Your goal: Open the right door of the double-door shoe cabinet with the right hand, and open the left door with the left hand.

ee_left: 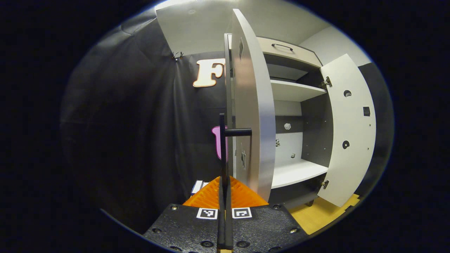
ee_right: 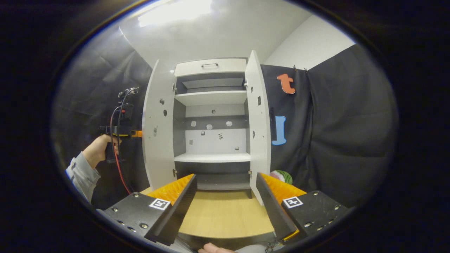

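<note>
The white shoe cabinet [ee_right: 212,97] stands with both doors swung open. In the left gripper view the left door [ee_left: 254,105] is edge-on right ahead, and my left gripper [ee_left: 225,196] is shut on its thin black bar handle [ee_left: 222,147]. The right door [ee_left: 351,133] hangs wide open beyond it. In the right gripper view my right gripper [ee_right: 225,186] is open, back from the cabinet with nothing between its fingers. The left door [ee_right: 158,133] and right door [ee_right: 258,123] frame the bare shelves. A hand [ee_right: 96,147] holds the left gripper [ee_right: 121,131] at the left door's outer side.
A drawer [ee_right: 210,66] with a handle tops the cabinet. A wooden board [ee_right: 221,211] lies in front of the cabinet. A green and white object [ee_right: 282,175] lies low behind the right door. Black cloth walls close in on both sides.
</note>
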The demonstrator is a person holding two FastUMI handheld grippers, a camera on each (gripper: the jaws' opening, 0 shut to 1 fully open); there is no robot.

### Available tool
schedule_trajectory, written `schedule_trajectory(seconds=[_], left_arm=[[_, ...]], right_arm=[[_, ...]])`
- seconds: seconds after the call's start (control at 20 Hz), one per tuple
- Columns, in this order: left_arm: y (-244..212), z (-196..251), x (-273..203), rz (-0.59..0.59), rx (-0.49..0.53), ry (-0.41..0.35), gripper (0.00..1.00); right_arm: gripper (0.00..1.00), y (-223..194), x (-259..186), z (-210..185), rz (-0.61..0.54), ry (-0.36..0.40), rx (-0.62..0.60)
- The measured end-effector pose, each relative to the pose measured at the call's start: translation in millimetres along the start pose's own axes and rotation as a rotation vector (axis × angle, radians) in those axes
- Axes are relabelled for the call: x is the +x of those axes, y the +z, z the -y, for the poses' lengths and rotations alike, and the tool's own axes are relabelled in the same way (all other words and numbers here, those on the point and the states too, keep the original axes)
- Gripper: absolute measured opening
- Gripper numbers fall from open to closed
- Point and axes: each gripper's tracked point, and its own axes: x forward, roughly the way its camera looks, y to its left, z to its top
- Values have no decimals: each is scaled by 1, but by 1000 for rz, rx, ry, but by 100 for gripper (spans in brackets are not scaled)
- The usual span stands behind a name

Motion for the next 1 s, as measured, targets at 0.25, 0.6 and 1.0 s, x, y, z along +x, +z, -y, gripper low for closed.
schedule_trajectory(seconds=[0.25,0.6,1.0], left_arm=[[0,-2,-4,8,3,18,0],[-18,-10,-44,-35,12,93,48],[-47,4,-99,-93,-41,90,97]], right_arm=[[100,-4,1,8,-7,0,17],[100,-9,10,26,-19,-36,49],[100,-13,9,23,-27,-35,36]])
